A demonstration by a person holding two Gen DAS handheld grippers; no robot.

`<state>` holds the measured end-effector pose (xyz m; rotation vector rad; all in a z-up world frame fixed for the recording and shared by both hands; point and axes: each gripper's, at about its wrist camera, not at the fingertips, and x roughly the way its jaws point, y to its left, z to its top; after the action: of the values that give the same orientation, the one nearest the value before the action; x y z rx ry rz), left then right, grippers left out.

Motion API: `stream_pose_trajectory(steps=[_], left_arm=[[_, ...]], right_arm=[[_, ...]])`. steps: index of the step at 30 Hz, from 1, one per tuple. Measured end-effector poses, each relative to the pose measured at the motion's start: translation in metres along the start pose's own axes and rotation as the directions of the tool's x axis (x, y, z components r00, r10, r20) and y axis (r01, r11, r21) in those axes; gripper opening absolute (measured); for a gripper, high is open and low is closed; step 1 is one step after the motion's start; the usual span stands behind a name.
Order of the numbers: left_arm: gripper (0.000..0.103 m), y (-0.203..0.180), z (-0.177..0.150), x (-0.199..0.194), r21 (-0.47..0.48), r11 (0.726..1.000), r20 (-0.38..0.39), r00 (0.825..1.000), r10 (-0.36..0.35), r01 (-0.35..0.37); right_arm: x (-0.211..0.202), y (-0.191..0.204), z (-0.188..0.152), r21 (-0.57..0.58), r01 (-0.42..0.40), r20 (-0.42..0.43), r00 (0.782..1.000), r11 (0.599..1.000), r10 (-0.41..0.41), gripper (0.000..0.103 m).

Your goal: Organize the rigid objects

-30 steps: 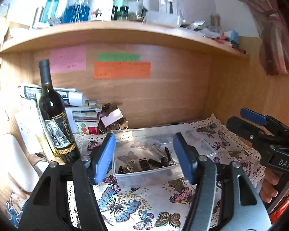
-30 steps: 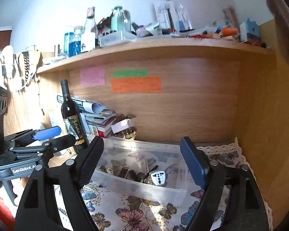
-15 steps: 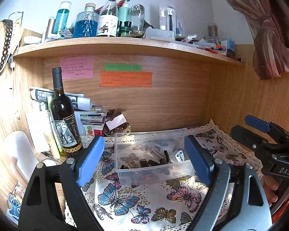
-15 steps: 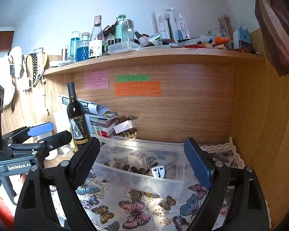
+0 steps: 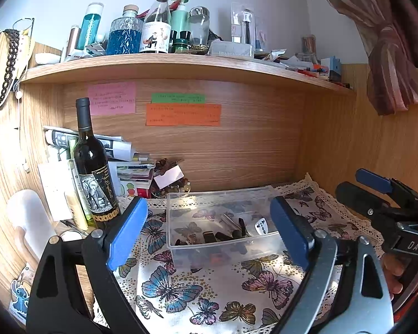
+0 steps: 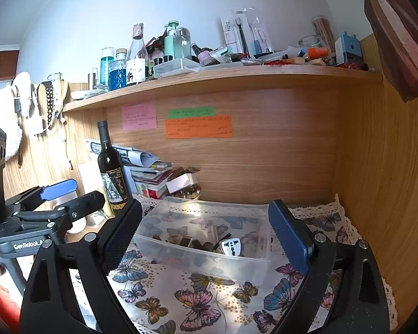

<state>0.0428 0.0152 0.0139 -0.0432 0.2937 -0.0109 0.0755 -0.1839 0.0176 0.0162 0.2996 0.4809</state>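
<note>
A clear plastic box [image 5: 181,203] [image 6: 259,264] stands on the butterfly cloth under the shelf. It holds several small dark items and a white plug adapter [image 5: 260,226] [image 6: 231,246]. My left gripper [image 5: 209,231] is open and empty, held back from the box's near side. My right gripper [image 6: 206,231] is open and empty, also back from the box. The right gripper shows at the right edge of the left wrist view [image 5: 376,192], and the left gripper shows at the left of the right wrist view [image 6: 67,197].
A dark wine bottle [image 5: 93,167] [image 6: 111,172] stands left of the box, with stacked books and papers [image 5: 131,167] behind. A small bowl of trinkets [image 5: 170,186] sits by the back wall. A cluttered shelf [image 5: 181,66] hangs overhead. Wooden side walls close in on both sides.
Both grippers have drawn back and up from the box, so it looks smaller and farther. The left gripper's jaws have opened wider. The box and its contents have not moved.
</note>
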Motion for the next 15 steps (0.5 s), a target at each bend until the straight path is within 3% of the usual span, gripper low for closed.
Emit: stream_pose_trajectory(steps=[15], left_arm=[[0.096,0.002,-0.0016,-0.0017,-0.006,1.0,0.009,1.0,0.003,-0.003]], right_arm=[[0.0014,0.0041,-0.0001,-0.003,-0.011,-0.001,1.0,1.0,0.011,0.096]])
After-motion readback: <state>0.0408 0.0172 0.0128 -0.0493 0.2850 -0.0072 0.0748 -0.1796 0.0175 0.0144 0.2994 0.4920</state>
